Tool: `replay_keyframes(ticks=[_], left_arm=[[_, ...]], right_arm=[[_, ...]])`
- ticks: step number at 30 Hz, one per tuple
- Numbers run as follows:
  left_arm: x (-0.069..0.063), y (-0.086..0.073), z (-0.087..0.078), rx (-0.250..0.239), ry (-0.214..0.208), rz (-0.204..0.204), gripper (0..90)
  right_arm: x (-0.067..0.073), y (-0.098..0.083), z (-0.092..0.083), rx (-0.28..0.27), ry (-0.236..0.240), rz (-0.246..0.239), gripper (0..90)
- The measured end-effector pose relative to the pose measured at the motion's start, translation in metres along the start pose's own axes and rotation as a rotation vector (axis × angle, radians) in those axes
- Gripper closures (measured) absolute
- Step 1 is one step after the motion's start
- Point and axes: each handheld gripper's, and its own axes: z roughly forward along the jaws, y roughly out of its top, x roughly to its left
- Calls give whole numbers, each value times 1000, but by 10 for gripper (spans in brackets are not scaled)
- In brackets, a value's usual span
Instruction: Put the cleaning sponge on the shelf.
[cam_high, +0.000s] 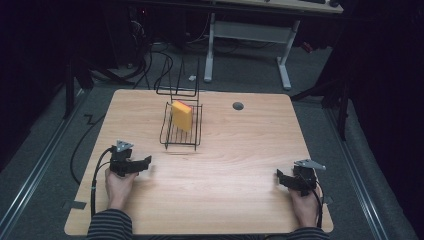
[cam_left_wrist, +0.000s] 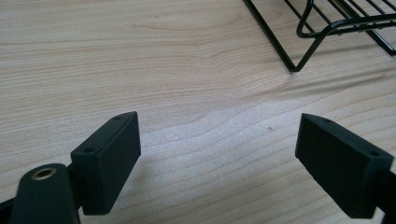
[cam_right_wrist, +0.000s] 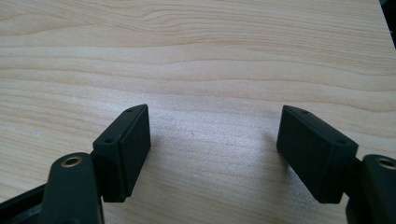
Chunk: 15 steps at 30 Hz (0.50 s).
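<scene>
We see the left gripper (cam_high: 142, 163) and right gripper (cam_high: 282, 178) resting on the table (cam_high: 240, 150), jaws apart around bare wood. The yellow sponge (cam_high: 182, 115) stands, apparently leaning, in the wire rack (cam_high: 181, 134), nearer the left gripper.

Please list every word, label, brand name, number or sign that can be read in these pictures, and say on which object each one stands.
There are none: no readable text stands on the yellow sponge, the black wire rack, the wooden table, the left gripper or the right gripper.
</scene>
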Motion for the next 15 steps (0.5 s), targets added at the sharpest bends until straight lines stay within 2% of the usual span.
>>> replay_keyframes(ticks=[5, 9, 15], left_arm=[[-1, 0, 3, 4, 3, 1, 149], [0, 0, 5, -1, -7, -16, 150], [-2, 1, 8, 4, 5, 0, 152]], right_arm=[[0, 0, 0, 2, -1, 0, 262], [0, 0, 0, 1, -1, -2, 262], [0, 0, 0, 1, 0, -1, 262]])
